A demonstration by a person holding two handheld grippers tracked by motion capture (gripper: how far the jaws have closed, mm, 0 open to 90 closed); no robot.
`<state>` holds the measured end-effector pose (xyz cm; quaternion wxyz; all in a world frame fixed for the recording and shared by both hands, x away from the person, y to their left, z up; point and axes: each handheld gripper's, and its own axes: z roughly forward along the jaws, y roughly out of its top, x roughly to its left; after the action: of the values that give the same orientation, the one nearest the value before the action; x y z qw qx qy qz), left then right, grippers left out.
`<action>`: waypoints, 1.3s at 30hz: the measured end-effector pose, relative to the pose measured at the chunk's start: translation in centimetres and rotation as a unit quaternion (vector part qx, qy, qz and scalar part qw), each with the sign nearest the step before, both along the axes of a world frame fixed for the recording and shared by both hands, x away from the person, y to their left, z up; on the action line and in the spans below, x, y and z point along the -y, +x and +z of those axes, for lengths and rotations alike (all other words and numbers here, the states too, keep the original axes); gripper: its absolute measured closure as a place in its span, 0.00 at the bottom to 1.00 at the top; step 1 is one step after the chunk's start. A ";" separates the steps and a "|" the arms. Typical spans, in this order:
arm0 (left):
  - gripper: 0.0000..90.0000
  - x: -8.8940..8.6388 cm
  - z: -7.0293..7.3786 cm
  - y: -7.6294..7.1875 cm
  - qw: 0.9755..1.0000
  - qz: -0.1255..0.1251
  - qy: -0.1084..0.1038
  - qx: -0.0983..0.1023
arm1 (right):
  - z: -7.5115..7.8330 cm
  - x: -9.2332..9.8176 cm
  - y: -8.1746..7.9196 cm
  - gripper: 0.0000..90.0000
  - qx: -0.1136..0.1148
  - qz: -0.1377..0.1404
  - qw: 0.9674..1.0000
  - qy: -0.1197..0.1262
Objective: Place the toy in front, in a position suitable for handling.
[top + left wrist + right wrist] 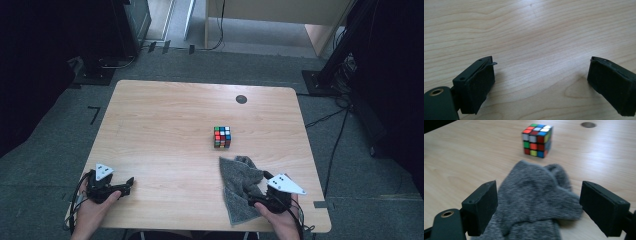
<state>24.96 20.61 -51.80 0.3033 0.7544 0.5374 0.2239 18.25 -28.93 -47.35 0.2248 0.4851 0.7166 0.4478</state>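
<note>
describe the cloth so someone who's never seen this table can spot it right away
On the wooden table, look at the near right corner, just in front of the right tool. The cloth is a grey, fuzzy towel lying rumpled there, apart from the cube behind it: soft, dull and shapeless where the cube is hard-edged and multicoloured.

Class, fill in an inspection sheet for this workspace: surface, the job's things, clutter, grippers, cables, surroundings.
Surface: wooden table, pale grain, with a dark round grommet near its far edge.
Job's things: grey towel, crumpled, at the near right; colour cube stands beyond it, apart from it.
Clutter: nothing seen.
Grippers: left gripper open over bare wood at the near left edge; right gripper open, jaws either side of the towel's bunched end, pads not pressing on it.
Cables: one trails from each gripper; others run over the floor to the right of the table.
Surroundings: grey carpet, dark stands and a pale wooden frame beyond the table.
</note>
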 end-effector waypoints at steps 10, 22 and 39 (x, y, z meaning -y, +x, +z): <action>0.08 0.3 0.3 0.0 1.000 0.002 0.006 -0.017 | -2.9 -2.5 1.2 0.15 -0.042 0.028 0.998 -0.039; 0.08 4.5 1.6 0.8 0.999 -0.035 -0.023 0.000 | -4.7 -2.5 2.0 0.37 -0.065 0.022 0.995 -0.076; 0.08 14.0 2.2 3.1 0.995 -0.093 -0.032 0.017 | -2.6 1.3 1.5 0.83 -0.021 -0.058 0.997 -0.056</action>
<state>28.02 6.66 -49.63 0.3556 0.7873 0.4666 0.1899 19.72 -30.19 -49.96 0.2624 0.5212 0.7161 0.3830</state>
